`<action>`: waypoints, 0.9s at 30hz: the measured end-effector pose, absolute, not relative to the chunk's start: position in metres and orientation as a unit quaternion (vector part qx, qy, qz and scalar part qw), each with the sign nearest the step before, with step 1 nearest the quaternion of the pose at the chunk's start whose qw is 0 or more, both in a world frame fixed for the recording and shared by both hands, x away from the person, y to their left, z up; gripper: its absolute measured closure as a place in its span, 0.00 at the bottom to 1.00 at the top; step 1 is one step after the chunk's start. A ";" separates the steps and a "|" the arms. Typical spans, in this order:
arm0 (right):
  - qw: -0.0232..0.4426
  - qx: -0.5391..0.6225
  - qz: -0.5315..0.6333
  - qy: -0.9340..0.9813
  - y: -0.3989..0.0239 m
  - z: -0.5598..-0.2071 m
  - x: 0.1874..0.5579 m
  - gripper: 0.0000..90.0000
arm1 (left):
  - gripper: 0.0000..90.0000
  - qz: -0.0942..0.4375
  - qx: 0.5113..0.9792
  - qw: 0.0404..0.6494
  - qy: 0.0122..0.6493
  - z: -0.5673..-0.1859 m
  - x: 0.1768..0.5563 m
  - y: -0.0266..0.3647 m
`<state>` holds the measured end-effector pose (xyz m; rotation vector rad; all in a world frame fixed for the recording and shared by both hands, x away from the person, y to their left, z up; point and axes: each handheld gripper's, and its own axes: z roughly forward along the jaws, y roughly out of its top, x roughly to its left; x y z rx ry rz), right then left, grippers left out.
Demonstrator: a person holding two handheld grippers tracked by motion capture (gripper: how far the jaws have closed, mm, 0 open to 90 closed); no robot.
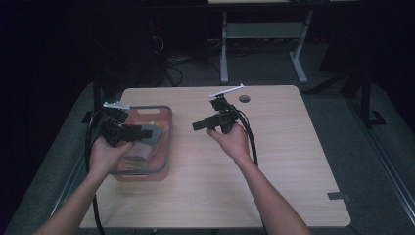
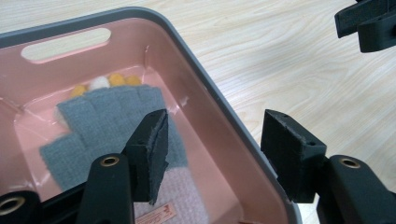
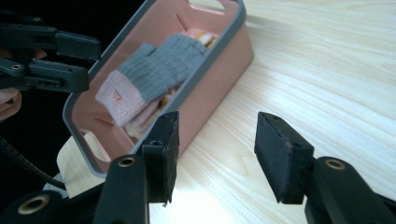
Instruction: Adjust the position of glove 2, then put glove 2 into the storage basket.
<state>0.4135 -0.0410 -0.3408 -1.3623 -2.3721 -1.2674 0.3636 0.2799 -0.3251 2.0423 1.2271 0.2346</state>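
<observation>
— The left gripper (image 2: 212,154)?
— Jaws released, straddling the pink plastic bin's grey rim (image 2: 219,109), apparently clear of it.
— The right gripper (image 3: 215,156)?
— Jaws parted, empty, above the wooden counter (image 3: 327,70).
— Farther in?
— A grey-and-pink knitted glove (image 3: 149,77) lies inside the bin.

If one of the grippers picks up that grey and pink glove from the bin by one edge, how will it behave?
The glove is knitted and lies limp in the pink bin, so it would probably droop and fold. It looks light, so the lift should be easy. Its fuzzy knit likely grips the fingers well, but may drag the pieces beneath it.
</observation>
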 end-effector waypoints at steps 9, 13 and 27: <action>0.051 -0.467 -0.416 -0.778 -0.061 -0.342 0.408 0.50 | 0.41 0.091 0.796 0.377 0.465 -0.324 0.361 0.268; 0.050 -0.474 -0.415 -0.775 -0.066 -0.343 0.405 0.50 | 0.40 0.090 0.798 0.377 0.461 -0.324 0.360 0.265; 0.048 -0.496 -0.413 -0.762 -0.095 -0.353 0.400 0.47 | 0.38 0.079 0.809 0.381 0.440 -0.326 0.360 0.242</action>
